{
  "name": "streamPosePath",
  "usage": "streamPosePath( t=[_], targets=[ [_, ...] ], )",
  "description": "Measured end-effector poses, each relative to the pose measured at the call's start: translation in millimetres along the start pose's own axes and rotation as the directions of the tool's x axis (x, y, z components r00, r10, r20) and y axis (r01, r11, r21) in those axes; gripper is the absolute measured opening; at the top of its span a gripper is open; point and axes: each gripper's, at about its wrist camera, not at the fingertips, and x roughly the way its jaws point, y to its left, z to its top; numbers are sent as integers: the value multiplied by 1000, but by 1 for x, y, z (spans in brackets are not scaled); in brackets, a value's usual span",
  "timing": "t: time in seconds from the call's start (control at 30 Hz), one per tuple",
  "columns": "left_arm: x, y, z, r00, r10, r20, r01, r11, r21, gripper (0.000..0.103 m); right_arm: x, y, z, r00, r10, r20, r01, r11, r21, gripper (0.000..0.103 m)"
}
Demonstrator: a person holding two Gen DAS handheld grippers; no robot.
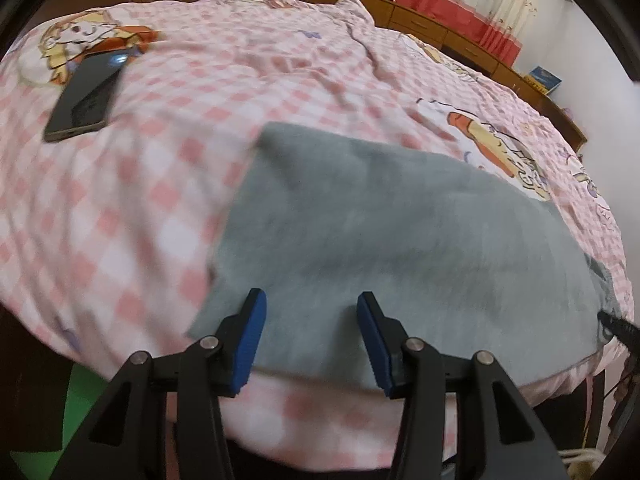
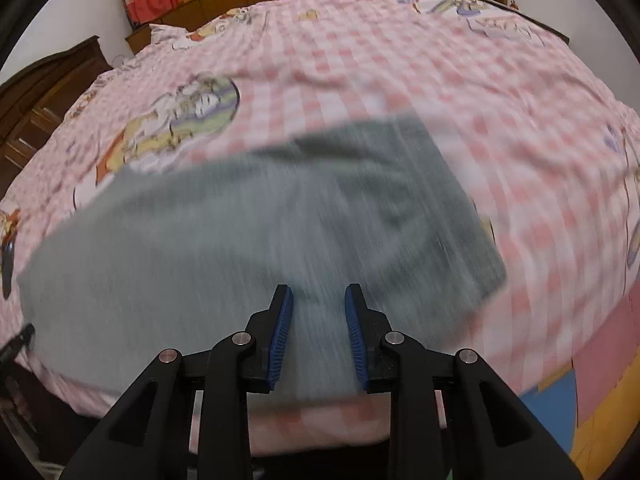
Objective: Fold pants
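The soft grey fleece pants (image 1: 400, 240) lie flat at the near edge of the pink checkered bedsheet (image 1: 160, 208), phone at 10 o'clock. Left gripper (image 1: 311, 304) and right gripper (image 2: 319, 298) both gape, empty. Looks light and floppy, so I'd pinch the near hem corners

Pink checked bedspread (image 1: 248, 92), wooden cabinets (image 1: 432, 26), red-trimmed curtains (image 1: 472, 8), white walls (image 1: 580, 52)
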Motion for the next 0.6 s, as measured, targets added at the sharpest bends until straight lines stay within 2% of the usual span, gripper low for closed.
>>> streamPosePath(
  t=[0.27,0.37,0.5,0.6],
  targets=[
    [-24,39,-18,1000,20,14,-18,995,-102,50,-9,-11,-15,1000,23,-11,-22,999,31,28],
    [-29,48,-21,1000,0,19,2,991,-134,50,-20,-3,-16,1000,12,7,-12,1000,21,28],
    [-26,54,-22,999,-40,18,43,982,-184,50,-33,20,-15,997,70,37,-68,997,-43,28],
    [-20,50,-23,995,-93,21,95,973,-211,50,-27,35,-14,996,90,25,-89,994,-63,30]
  ],
)
